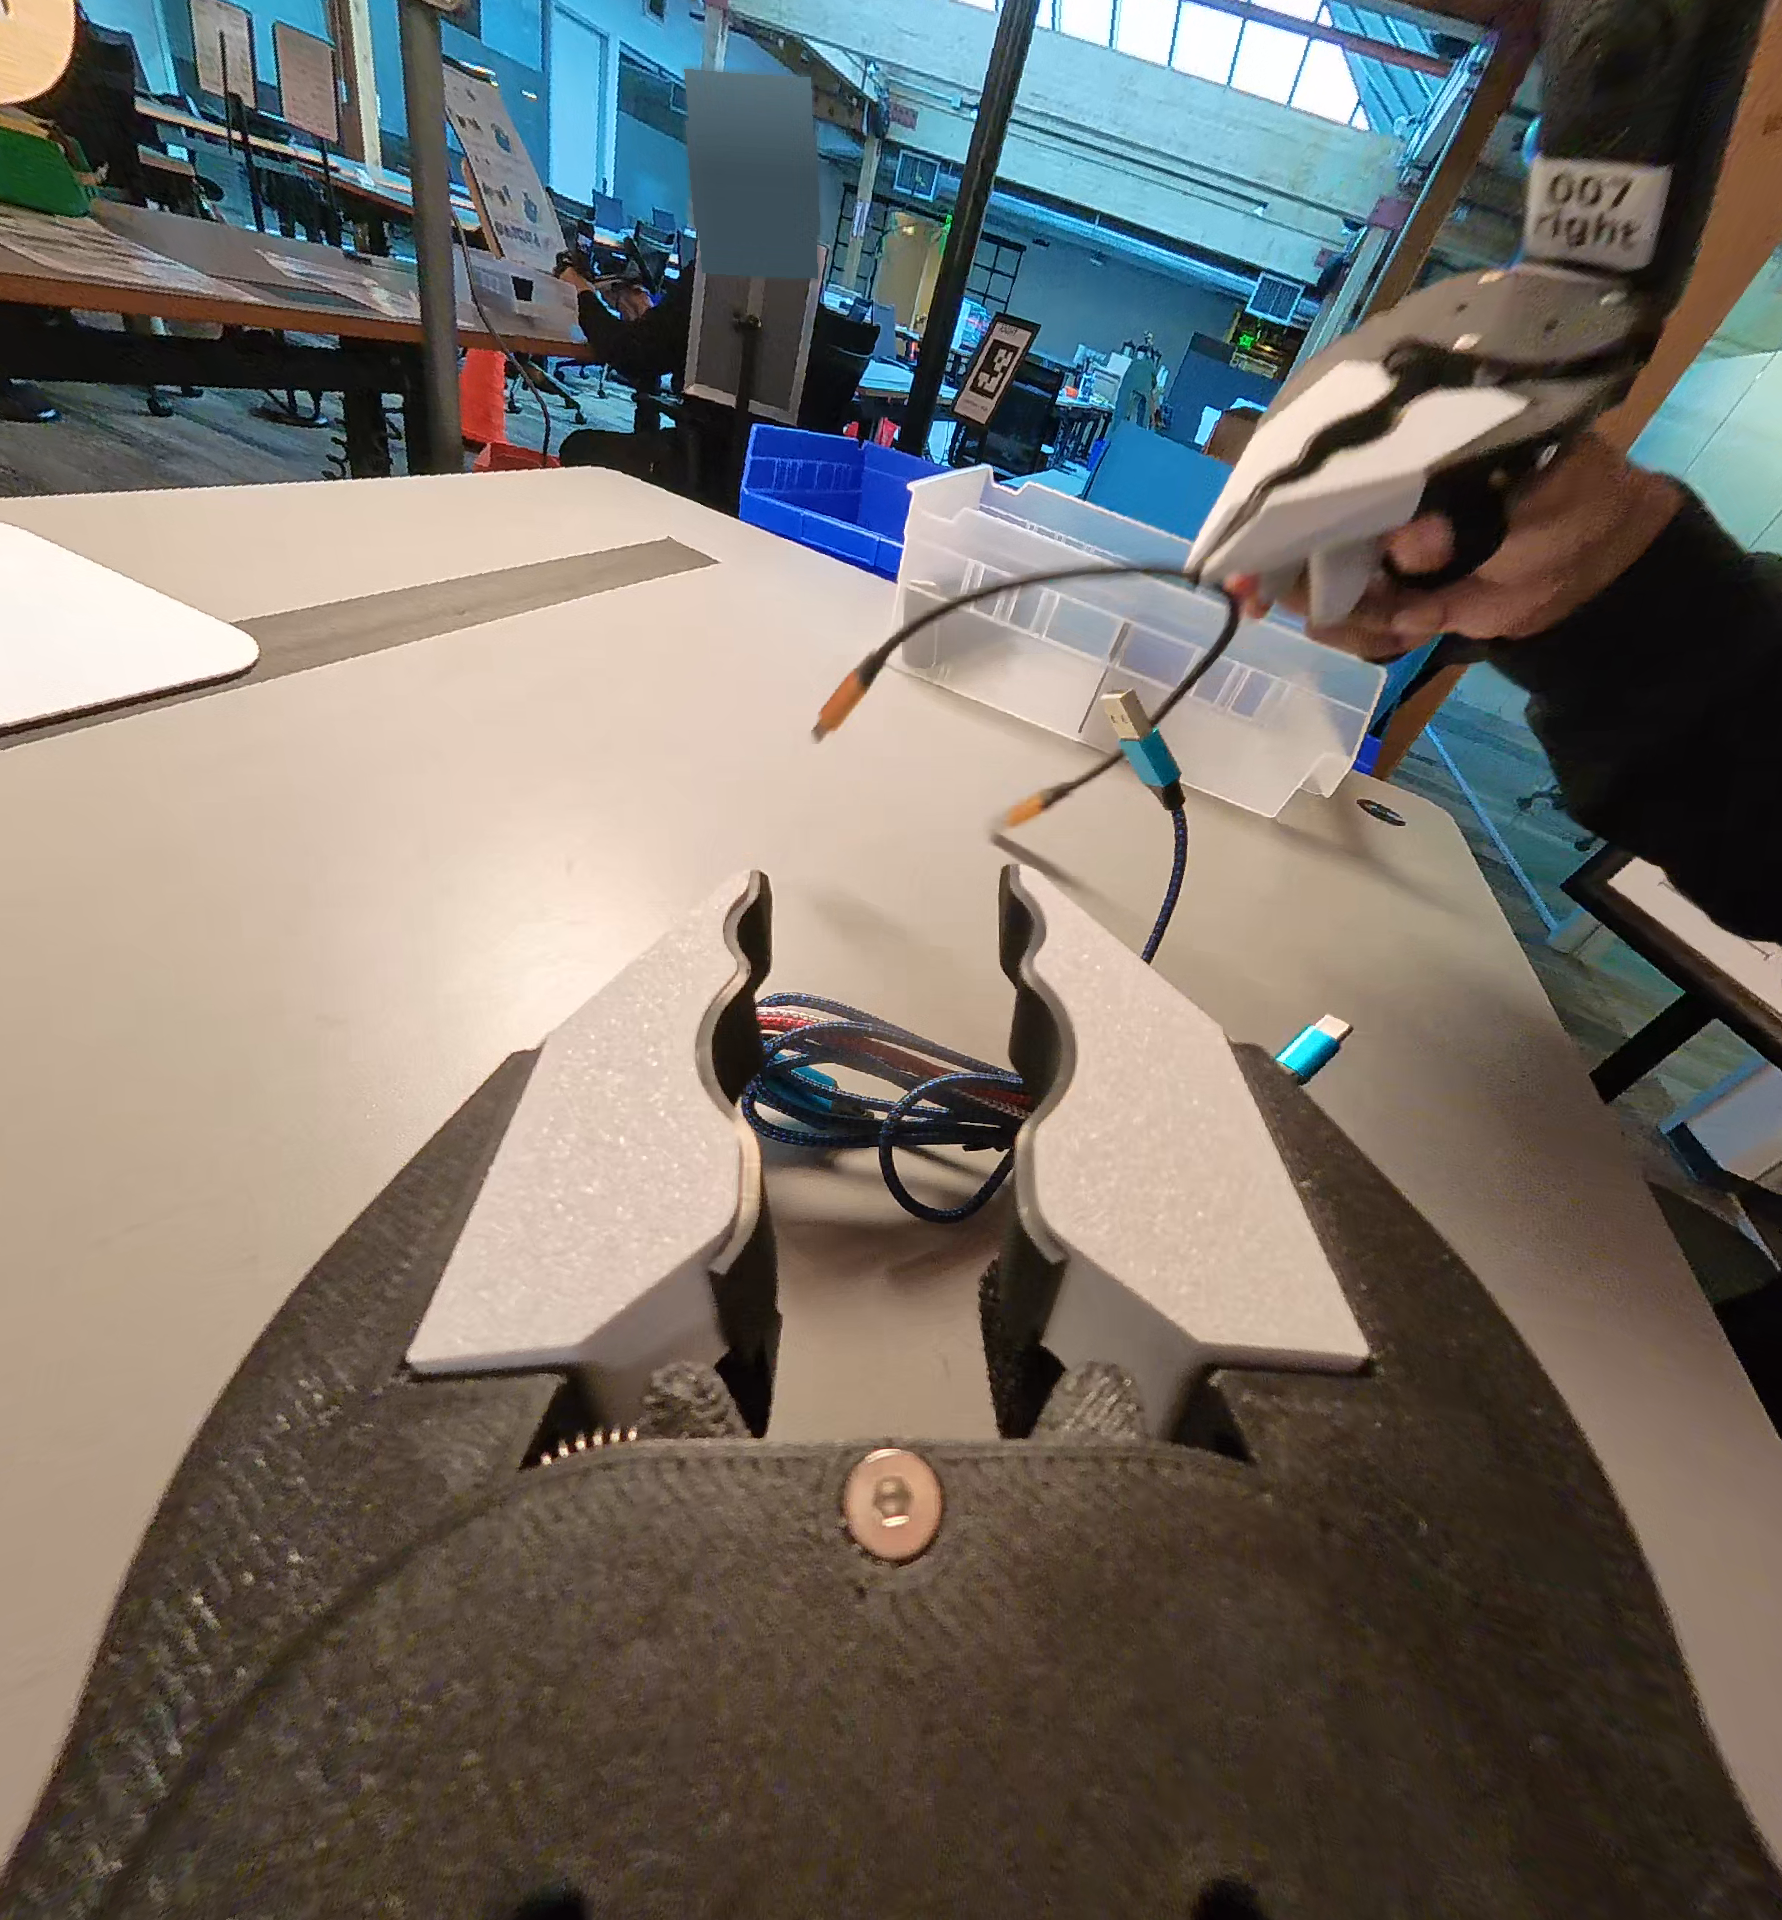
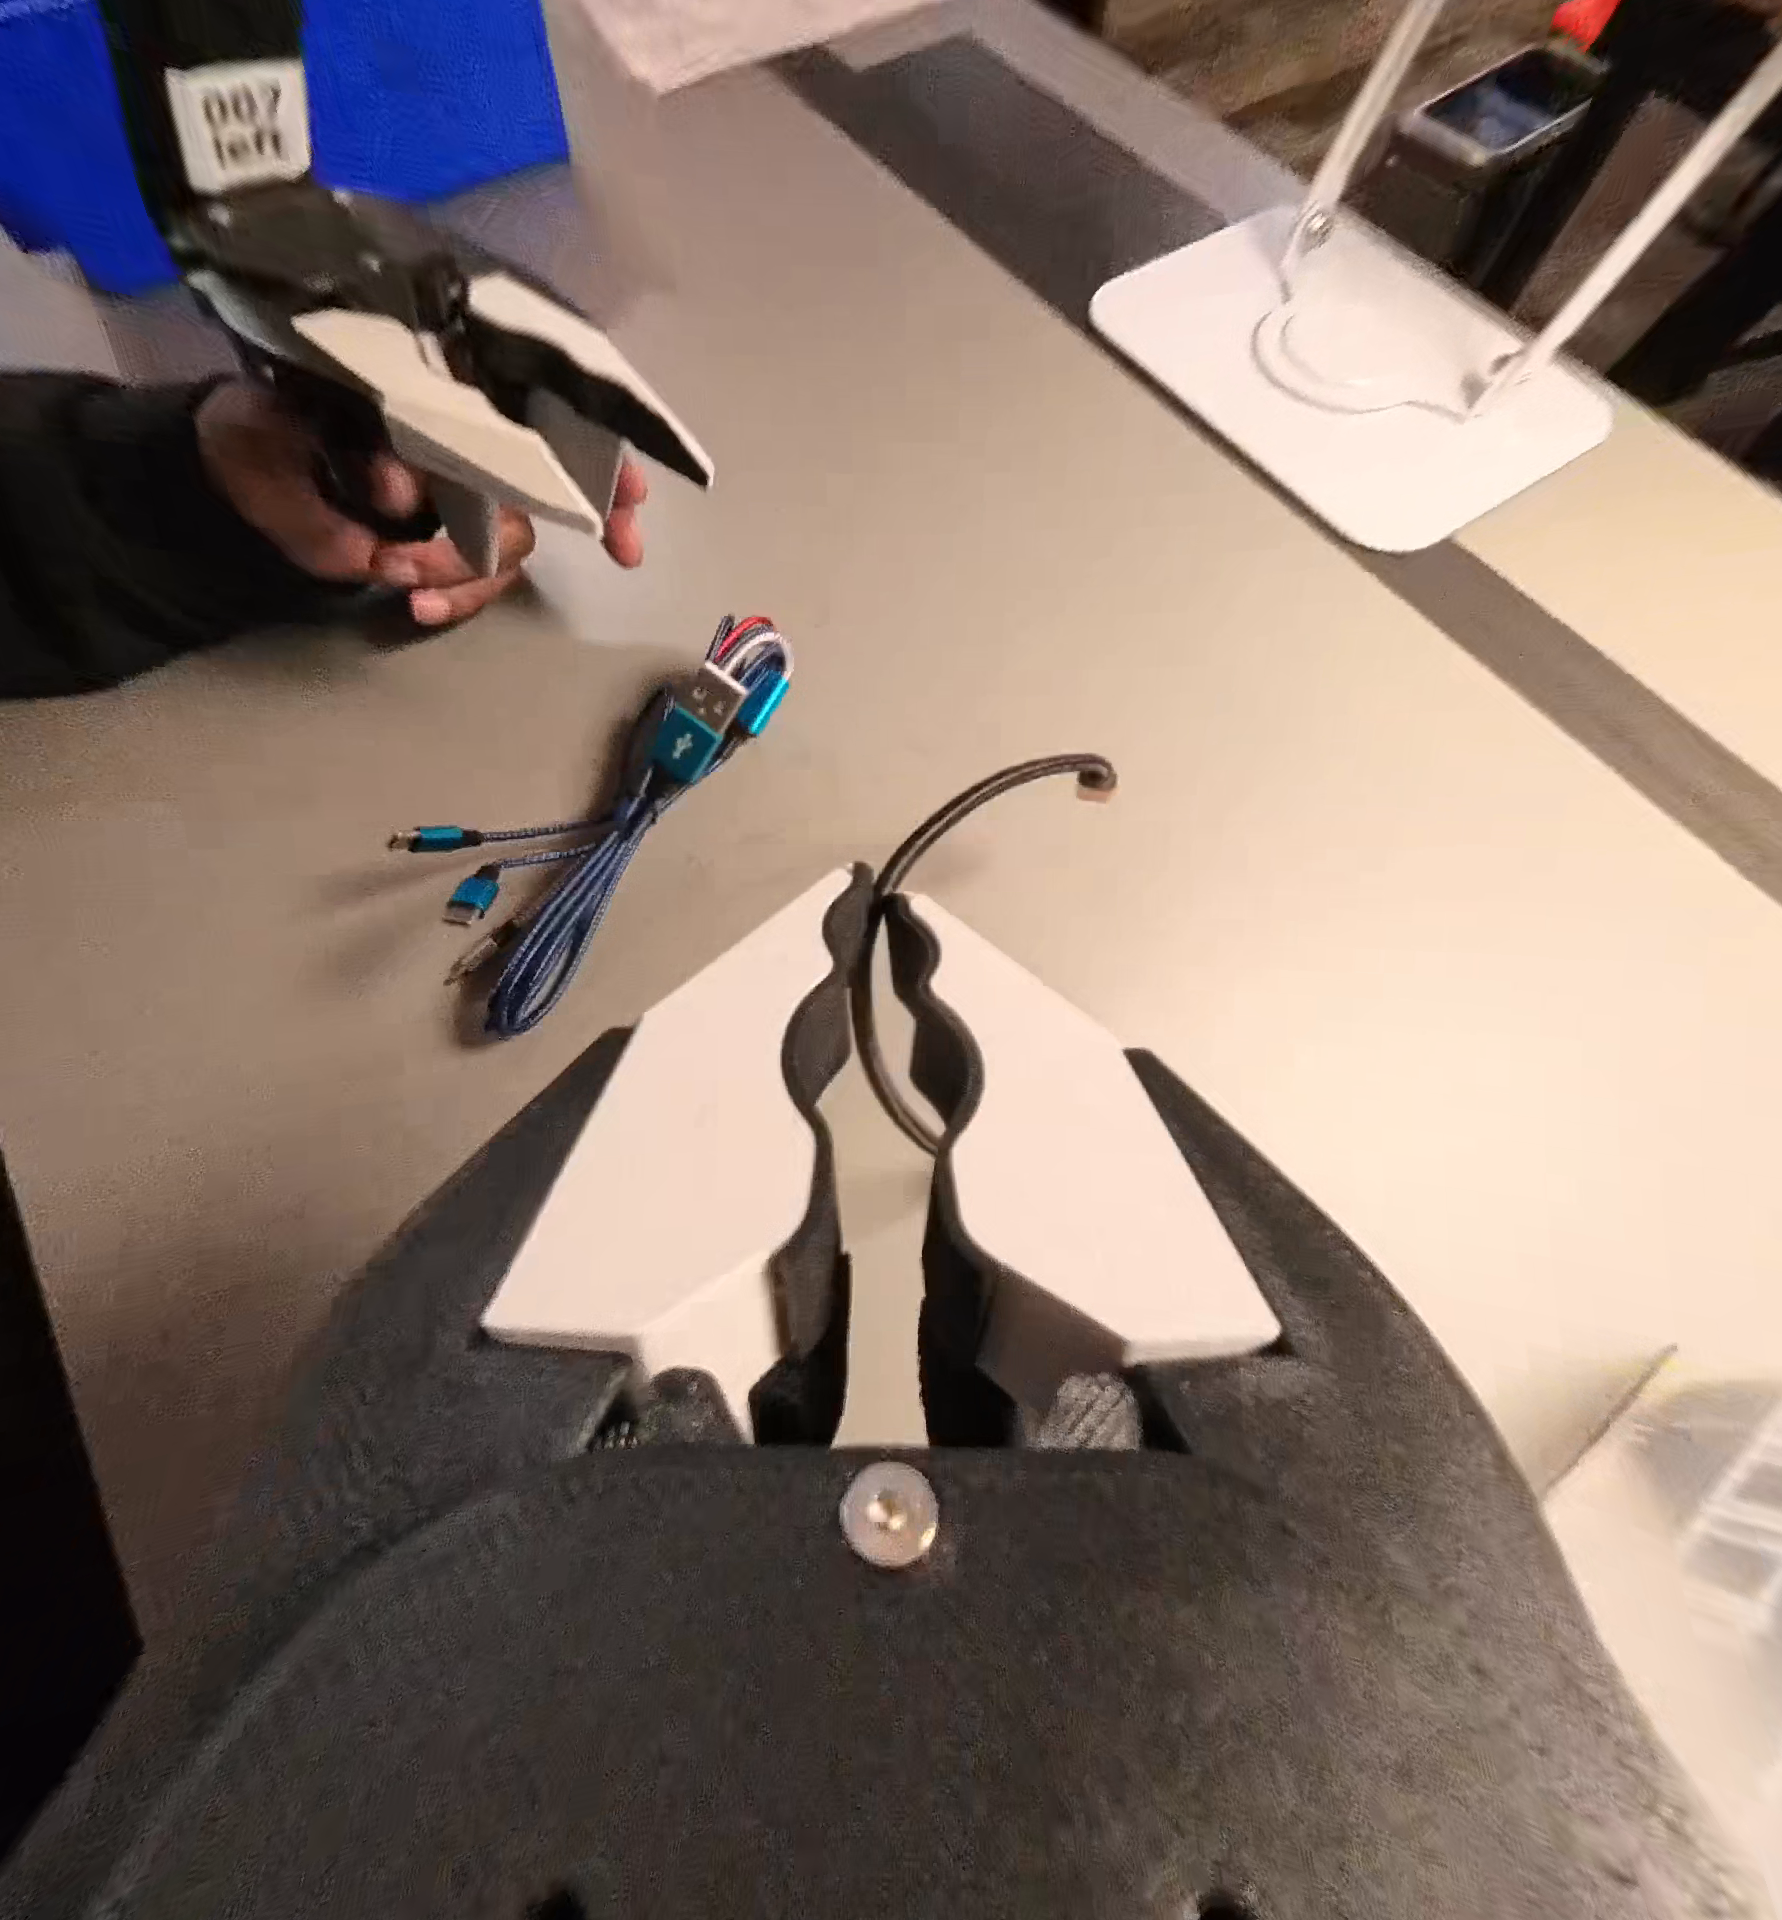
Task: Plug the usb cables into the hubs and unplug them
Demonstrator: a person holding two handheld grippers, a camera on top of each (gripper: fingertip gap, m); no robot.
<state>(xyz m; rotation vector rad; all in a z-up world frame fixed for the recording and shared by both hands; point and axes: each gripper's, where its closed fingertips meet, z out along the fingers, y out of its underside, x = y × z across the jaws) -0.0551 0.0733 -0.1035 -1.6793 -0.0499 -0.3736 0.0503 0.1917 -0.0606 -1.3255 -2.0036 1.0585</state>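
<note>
Grey table: clear bin, contents unclear; right hand-held gripper pinching black cable.

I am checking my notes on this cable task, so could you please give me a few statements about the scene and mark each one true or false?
1. The right gripper is shut on a thin black cable. True.
2. The left gripper is clamped on the blue braided cable bundle. False: its jaws stand open and empty above the bundle, which lies on the table.
3. The black cable's orange-tipped ends hang in the air. True.
4. The clear plastic bin sits on the white stand base. False: the bin stands on the table near the blue bins, apart from that base.
5. A cable is plugged into a hub. False: no hub is visible in either view.
</note>
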